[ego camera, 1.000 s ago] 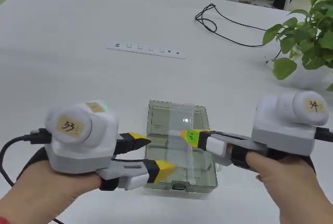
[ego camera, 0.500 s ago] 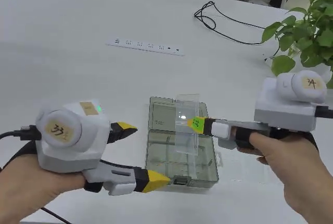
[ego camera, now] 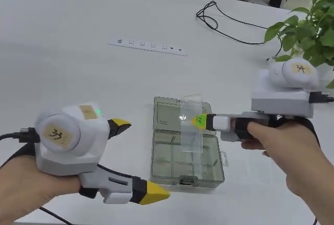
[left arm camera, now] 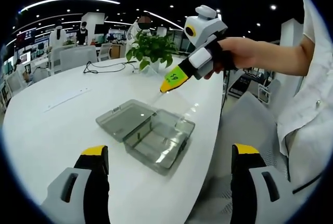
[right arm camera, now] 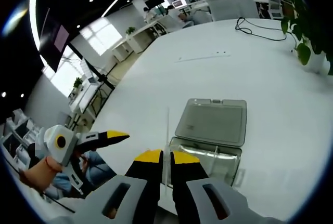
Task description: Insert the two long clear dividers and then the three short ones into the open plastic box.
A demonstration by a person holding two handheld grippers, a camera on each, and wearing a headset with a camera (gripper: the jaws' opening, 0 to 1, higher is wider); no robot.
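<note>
The open smoky plastic box (ego camera: 209,174) lies on the white table, its lid (ego camera: 168,113) flat behind it; clear partitions show inside. My right gripper (ego camera: 198,122) is shut on a clear divider (ego camera: 191,131), held upright over the box's middle. In the right gripper view the divider (right arm camera: 167,125) stands edge-on between the shut jaws (right arm camera: 166,157), above the box (right arm camera: 210,141). My left gripper (ego camera: 136,160) is open, near the table's front left of the box. The left gripper view has its jaws (left arm camera: 169,154) spread wide around the box (left arm camera: 151,135), with the right gripper (left arm camera: 171,78) above.
A white power strip (ego camera: 148,46) lies further back on the table. A black cable (ego camera: 224,24) curls at the back right beside a potted plant (ego camera: 308,37). Faint clear pieces (ego camera: 248,167) seem to lie right of the box.
My left gripper has drawn back from the box toward the near left, jaws wider apart. The right gripper still holds the divider, now slightly further back over the box.
</note>
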